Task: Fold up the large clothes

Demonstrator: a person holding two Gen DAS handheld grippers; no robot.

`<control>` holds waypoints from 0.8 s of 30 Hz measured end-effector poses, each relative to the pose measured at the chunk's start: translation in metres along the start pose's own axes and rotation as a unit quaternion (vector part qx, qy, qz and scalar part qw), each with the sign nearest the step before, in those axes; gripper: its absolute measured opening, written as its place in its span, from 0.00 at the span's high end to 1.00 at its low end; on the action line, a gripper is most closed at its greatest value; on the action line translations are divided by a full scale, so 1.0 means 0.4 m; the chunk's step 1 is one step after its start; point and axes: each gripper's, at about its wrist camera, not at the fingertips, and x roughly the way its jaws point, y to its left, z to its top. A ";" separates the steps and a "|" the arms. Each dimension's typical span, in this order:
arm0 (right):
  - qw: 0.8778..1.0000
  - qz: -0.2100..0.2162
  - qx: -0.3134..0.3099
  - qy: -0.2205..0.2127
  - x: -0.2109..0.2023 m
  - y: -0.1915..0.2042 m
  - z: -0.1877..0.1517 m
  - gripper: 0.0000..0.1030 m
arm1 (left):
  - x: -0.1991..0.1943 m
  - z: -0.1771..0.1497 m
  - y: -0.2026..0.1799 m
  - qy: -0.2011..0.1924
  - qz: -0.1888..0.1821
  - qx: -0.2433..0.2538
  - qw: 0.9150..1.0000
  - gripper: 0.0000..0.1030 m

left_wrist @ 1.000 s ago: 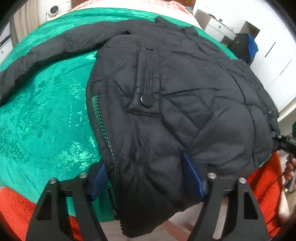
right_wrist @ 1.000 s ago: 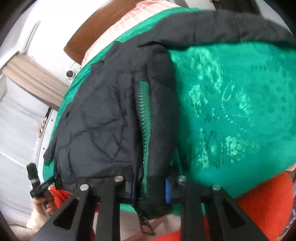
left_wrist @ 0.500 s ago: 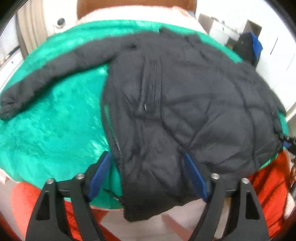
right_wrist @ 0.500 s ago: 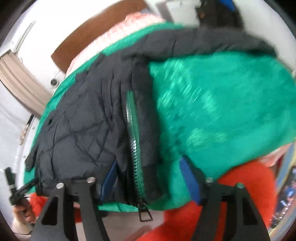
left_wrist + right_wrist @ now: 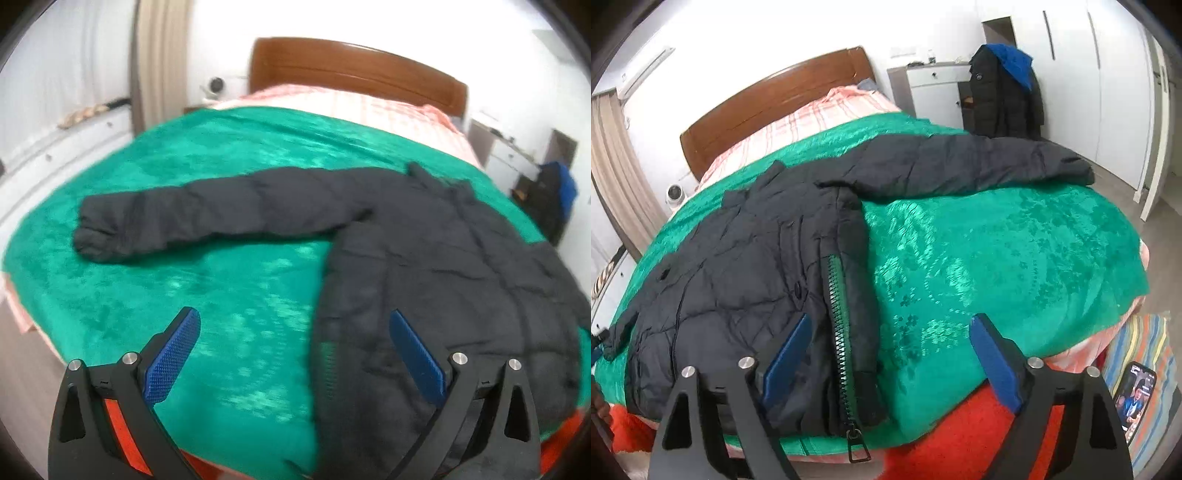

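A black quilted jacket (image 5: 443,266) lies on the green blanket (image 5: 221,288) of a bed, front panels folded in. Its left sleeve (image 5: 207,218) stretches out flat to the left. In the right wrist view the jacket body (image 5: 746,273) shows a green-backed zipper (image 5: 840,314), and the other sleeve (image 5: 979,166) reaches to the right. My left gripper (image 5: 295,354) is open and empty, above the blanket beside the jacket's left edge. My right gripper (image 5: 890,354) is open and empty, over the jacket's hem and zipper edge.
A wooden headboard (image 5: 768,99) and pink checked sheet (image 5: 827,114) are at the far end. A red cover (image 5: 960,435) hangs at the near bed edge. A phone (image 5: 1136,398) lies on a striped mat. A dark coat (image 5: 1004,96) hangs by a white cabinet (image 5: 934,88).
Both grippers let go of the jacket's hem, opened wide and pulled back and up. The jacket now lies flat with both sleeves in view.
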 end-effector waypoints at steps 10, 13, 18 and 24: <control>0.996 -0.069 -0.052 -0.037 -0.041 0.060 -0.018 0.05 | 0.126 -0.009 0.132 -0.011 0.103 0.005 0.995 0.01; 0.993 -0.071 -0.083 -0.048 -0.050 0.088 -0.024 0.05 | 0.201 -0.026 0.172 0.038 0.119 -0.009 0.992 0.01; 0.992 -0.053 -0.103 -0.039 -0.037 0.106 -0.028 0.05 | 0.248 -0.049 0.197 0.076 0.099 -0.009 0.992 0.01; 0.995 -0.046 -0.084 -0.028 -0.024 0.090 -0.025 0.05 | 0.263 -0.051 0.216 0.085 0.088 -0.024 0.992 0.00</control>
